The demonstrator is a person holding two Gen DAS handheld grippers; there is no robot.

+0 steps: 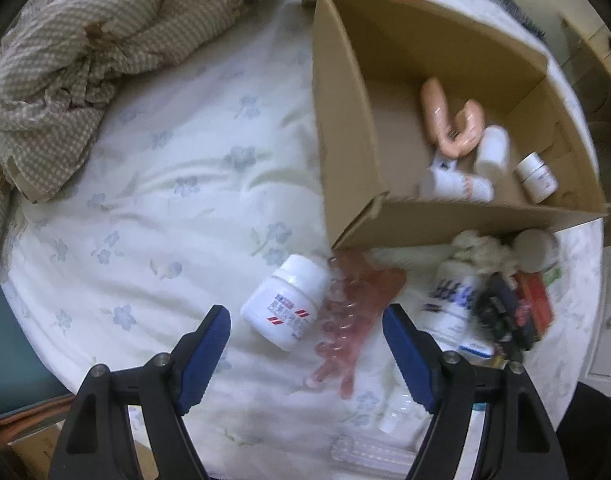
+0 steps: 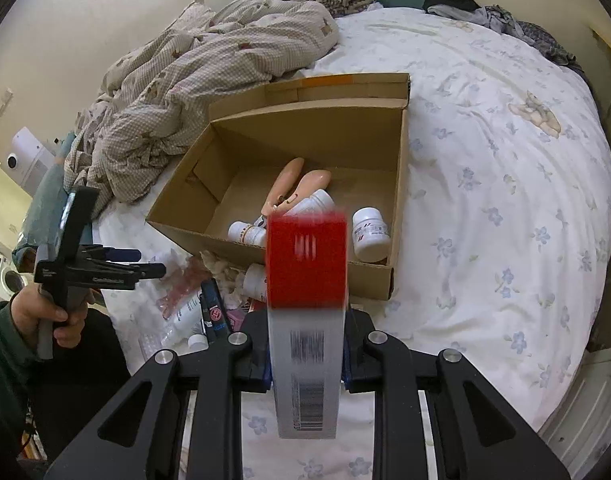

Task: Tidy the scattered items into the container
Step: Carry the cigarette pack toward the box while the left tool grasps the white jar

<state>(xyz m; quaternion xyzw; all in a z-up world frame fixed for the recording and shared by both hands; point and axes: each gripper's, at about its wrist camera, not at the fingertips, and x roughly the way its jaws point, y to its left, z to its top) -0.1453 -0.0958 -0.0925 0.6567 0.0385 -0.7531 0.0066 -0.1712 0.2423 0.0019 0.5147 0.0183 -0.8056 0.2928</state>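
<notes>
My left gripper point(image 1: 307, 344) points down and stands open over the bed sheet. A white pill bottle point(image 1: 285, 304) and a pink hair claw point(image 1: 341, 320) lie between its blue pads, untouched. My right gripper point(image 2: 307, 364) is shut on a red and white carton point(image 2: 307, 256), held in the air in front of the open cardboard box point(image 2: 401, 184). In the box lie a peach U-shaped item point(image 2: 301, 184) and several white bottles point(image 2: 369, 232). The right wrist view also shows a hand holding the left gripper point(image 2: 151, 262) above a pile of scattered items point(image 2: 209, 304).
A crumpled checked blanket point(image 1: 65, 60) lies left of the cardboard box point(image 1: 345, 140). More bottles, a crumpled tissue and dark packets point(image 1: 497, 300) sit by the box's near wall. The floral sheet point(image 2: 505, 200) spreads to the right of the box. Clothes point(image 2: 505, 16) lie at the bed's far end.
</notes>
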